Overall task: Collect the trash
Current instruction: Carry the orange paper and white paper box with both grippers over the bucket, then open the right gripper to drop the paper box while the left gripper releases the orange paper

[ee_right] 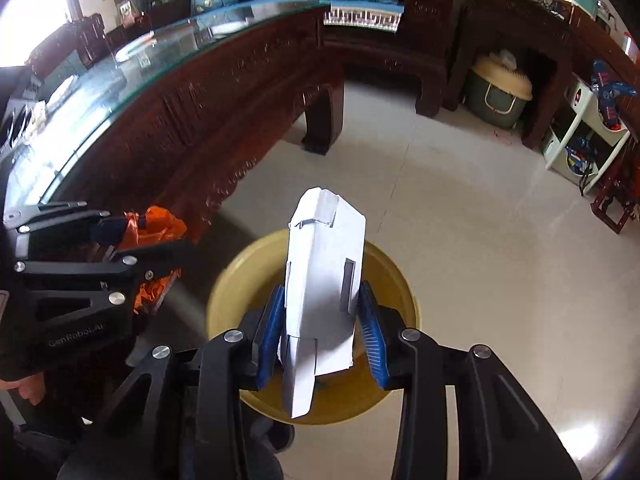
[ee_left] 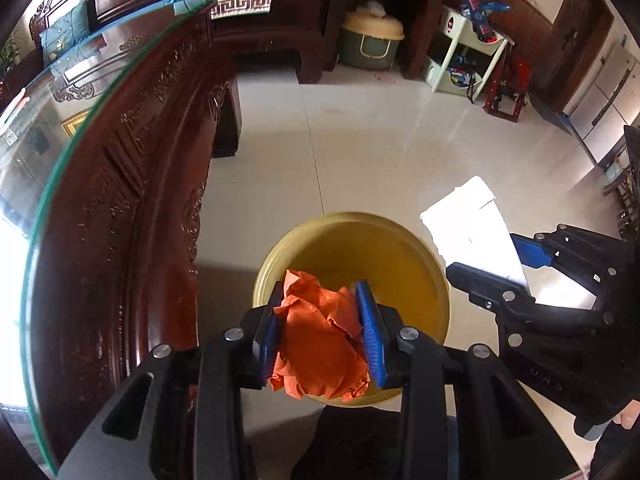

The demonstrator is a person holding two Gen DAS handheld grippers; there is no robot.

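Trash hung over the yellow bin (ee_left: 424,280): left gripper (ee_left: 322,328) jaws pinched crumpled orange paper (ee_left: 320,344), light and soft; right gripper (ee_right: 320,328) jaws clamped a stiffer white carton (ee_right: 324,280) mid-body.

both wrist views: steeply downward, close above yellow bin (ee_left: 416,264) (ee_right: 384,396) on tiled floor (ee_left: 360,152) (ee_right: 480,240); shared: bin, carved table (ee_left: 120,184) (ee_right: 192,120).

both grippers' fingers (ee_left: 370,332) (ee_right: 370,328) clamped, side by side
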